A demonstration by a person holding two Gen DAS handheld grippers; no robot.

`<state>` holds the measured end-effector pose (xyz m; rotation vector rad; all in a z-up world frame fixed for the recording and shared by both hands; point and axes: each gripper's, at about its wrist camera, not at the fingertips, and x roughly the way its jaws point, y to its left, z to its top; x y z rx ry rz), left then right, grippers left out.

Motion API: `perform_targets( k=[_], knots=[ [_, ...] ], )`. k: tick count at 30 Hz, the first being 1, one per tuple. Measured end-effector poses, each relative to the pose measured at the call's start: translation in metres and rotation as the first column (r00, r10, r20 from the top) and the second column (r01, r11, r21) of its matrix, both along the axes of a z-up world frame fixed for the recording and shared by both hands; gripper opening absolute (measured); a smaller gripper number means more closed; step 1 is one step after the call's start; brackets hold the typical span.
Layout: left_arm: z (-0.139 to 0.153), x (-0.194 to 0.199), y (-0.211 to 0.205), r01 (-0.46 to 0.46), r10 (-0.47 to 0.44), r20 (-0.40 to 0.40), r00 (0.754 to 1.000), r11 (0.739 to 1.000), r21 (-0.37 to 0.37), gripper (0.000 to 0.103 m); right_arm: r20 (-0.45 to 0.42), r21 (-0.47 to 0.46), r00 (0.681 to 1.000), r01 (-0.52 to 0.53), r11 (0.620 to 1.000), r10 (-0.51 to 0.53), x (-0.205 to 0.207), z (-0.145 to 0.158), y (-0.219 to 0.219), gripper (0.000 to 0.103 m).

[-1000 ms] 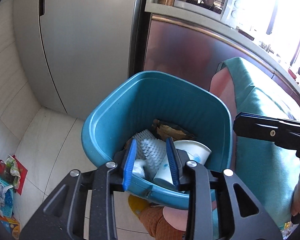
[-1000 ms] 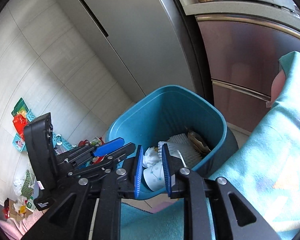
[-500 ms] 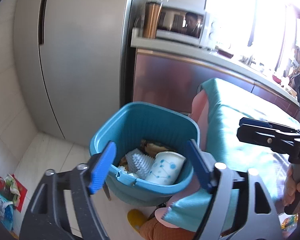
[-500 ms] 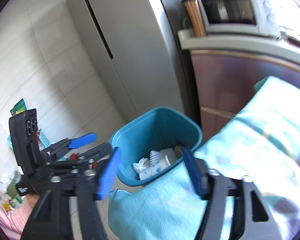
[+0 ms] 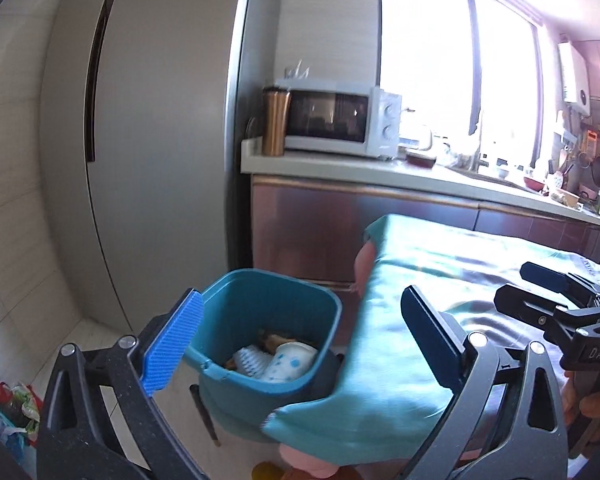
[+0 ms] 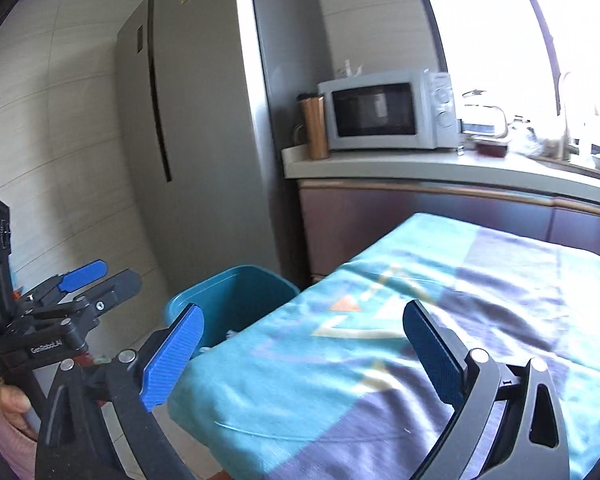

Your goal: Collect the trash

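Observation:
A teal trash bin (image 5: pixel 236 312) stands on the floor at the table's corner; it also shows in the right wrist view (image 6: pixel 236 292). Inside lie a white paper cup with blue dots (image 5: pixel 286 362), a white brush (image 5: pixel 247 358) and brown scraps (image 5: pixel 274 338). My left gripper (image 5: pixel 300 344) is open and empty, above and back from the bin. My right gripper (image 6: pixel 302 354) is open and empty over the table's teal cloth (image 6: pixel 420 320). Each gripper appears in the other's view: the right one (image 5: pixel 552 296), the left one (image 6: pixel 96 280).
A tall grey fridge (image 5: pixel 152 140) stands behind the bin. A counter (image 5: pixel 380 172) holds a microwave (image 5: pixel 332 120) and a copper tumbler (image 5: pixel 275 120). Colourful packets (image 5: pixel 8 408) lie on the floor at the left.
Both grippers were narrowly closed over the bin a second ago, then opened wide and pulled up and back. The bin now looks smaller and farther. The cup lies inside it.

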<state>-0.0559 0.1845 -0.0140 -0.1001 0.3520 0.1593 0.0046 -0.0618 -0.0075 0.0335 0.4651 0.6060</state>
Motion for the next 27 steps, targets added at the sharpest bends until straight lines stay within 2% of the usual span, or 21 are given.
perform_targets(
  k=[6,11,20,27],
  knots=[
    [0.013,-0.014,-0.035,0.015,-0.017,0.083,0.996,0.999,0.029,0.097,0.079,-0.013,0.989,0.123,0.992,-0.122,-0.026,0.004,-0.034,0.097],
    [0.016,-0.018,-0.059,0.04,-0.043,0.099,0.994,0.999,0.036,0.097,0.121,-0.018,0.973,0.2,0.98,-0.197,-0.041,0.009,-0.057,0.097],
    [0.02,-0.025,-0.079,0.055,-0.062,0.125,0.99,0.997,0.055,0.097,0.173,0.018,0.942,0.289,0.957,-0.288,-0.062,0.019,-0.083,0.097],
    [0.023,-0.031,-0.09,0.069,-0.078,0.135,0.988,0.995,0.073,0.097,0.186,0.031,0.929,0.319,0.947,-0.319,-0.068,0.021,-0.092,0.097]
  ],
)
